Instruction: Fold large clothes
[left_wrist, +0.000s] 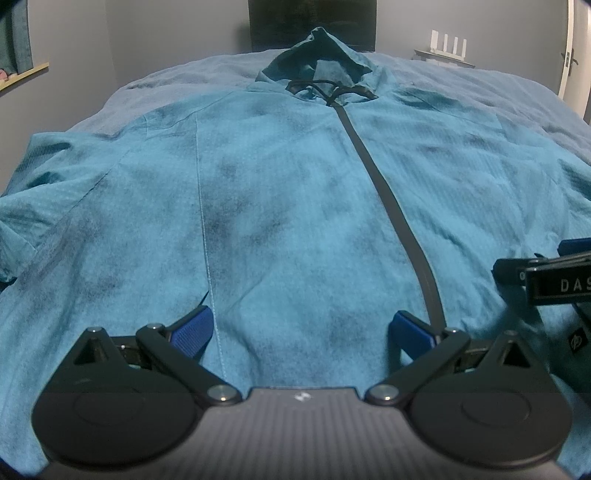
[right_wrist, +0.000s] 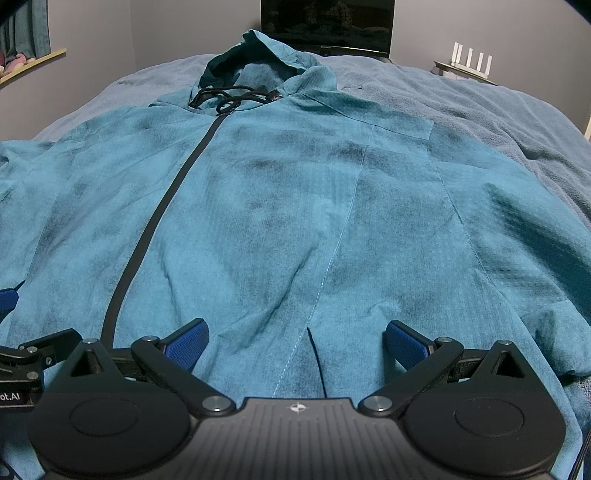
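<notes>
matt teal woven cloth jacket (left_wrist: 280, 206) with smooth dark zip strip (left_wrist: 388, 192), fleecy blanket (right_wrist: 480, 103)

Black linkage tools (left_wrist: 301, 328) (right_wrist: 295, 338) with ribbed blue pads (left_wrist: 194, 330) (silver screws).

One teal hooded jacket (left_wrist: 280, 206) with one dark zipper (left_wrist: 391, 206), one blue bedcover (right_wrist: 480, 107), two grippers (left_wrist: 301, 332) (right_wrist: 297, 341), one white four-antenna router (right_wrist: 469, 61)

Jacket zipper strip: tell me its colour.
Dark grey to black zipper strip on the teal jacket, clearest in the right wrist view.
</notes>
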